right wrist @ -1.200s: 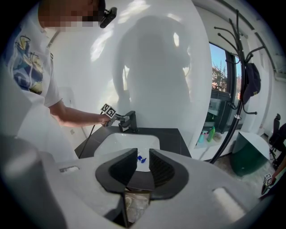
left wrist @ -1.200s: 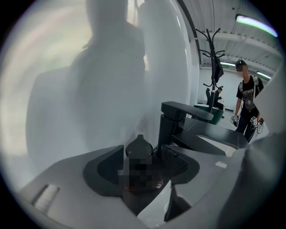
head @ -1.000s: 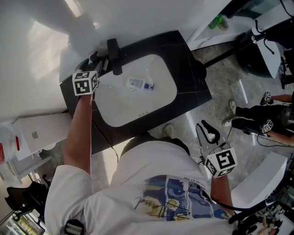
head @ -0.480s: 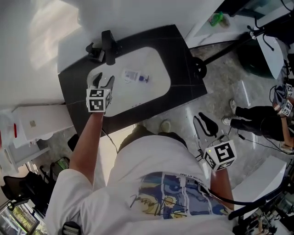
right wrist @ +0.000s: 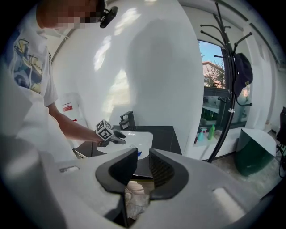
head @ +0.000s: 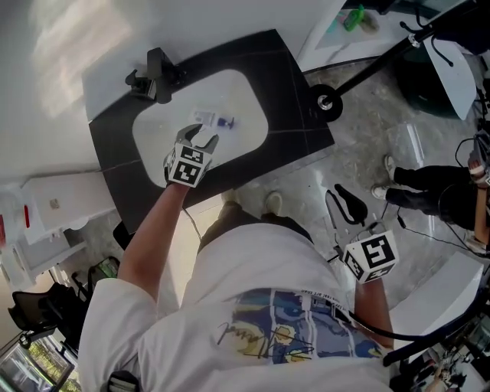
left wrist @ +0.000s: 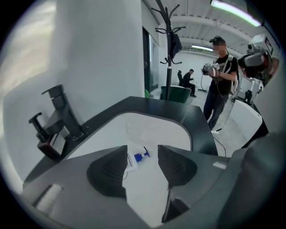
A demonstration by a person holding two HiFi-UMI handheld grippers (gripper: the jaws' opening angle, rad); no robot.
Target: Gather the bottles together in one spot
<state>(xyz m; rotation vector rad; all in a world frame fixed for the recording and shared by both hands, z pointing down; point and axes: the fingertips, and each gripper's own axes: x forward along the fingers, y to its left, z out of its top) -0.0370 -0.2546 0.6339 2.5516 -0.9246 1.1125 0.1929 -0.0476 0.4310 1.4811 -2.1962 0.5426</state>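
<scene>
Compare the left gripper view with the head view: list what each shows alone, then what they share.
Only the left gripper view: ceiling lights, a seated person far back, and the gap between the left gripper's jaws. The jaws stand apart though they have just been closing, with nothing between them yet; the bottle lies just beyond, untouched.
Only the head view: the wearer's white T-shirt and the right gripper, held away from the counter.
Both: the black counter, white basin, black tap and that blue-capped bottle lying in the basin.
</scene>
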